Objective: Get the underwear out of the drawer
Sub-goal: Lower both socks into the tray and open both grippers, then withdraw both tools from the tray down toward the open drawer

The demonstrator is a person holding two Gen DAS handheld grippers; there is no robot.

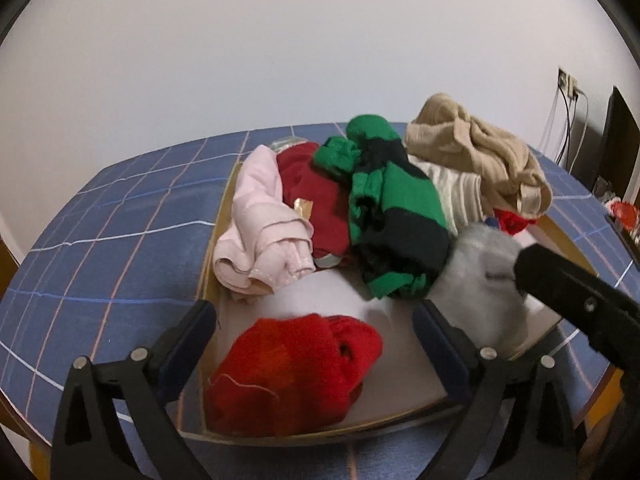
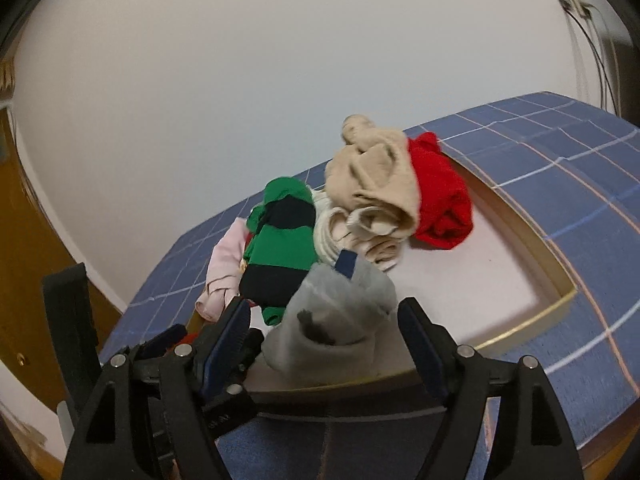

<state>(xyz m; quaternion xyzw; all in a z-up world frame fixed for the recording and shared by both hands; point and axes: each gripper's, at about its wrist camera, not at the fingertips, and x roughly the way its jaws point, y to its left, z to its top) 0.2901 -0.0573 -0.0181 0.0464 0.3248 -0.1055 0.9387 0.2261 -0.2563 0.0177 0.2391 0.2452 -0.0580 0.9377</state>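
Left gripper (image 1: pixel 316 334) wide open astride red underwear (image 1: pixel 292 372), lower centre; right gripper (image 2: pixel 324 332) open around grey sock (image 2: pixel 332 324), pads clear.

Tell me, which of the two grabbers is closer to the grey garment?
Right. The right gripper has the grey garment between its open fingers. The left gripper sits beside it, around a red garment.

Crumpled red underwear (image 1: pixel 292 372) lying near shallow drawer's (image 1: pixel 556 236) front edge; grey piece (image 2: pixel 336 320) bunched beside it.
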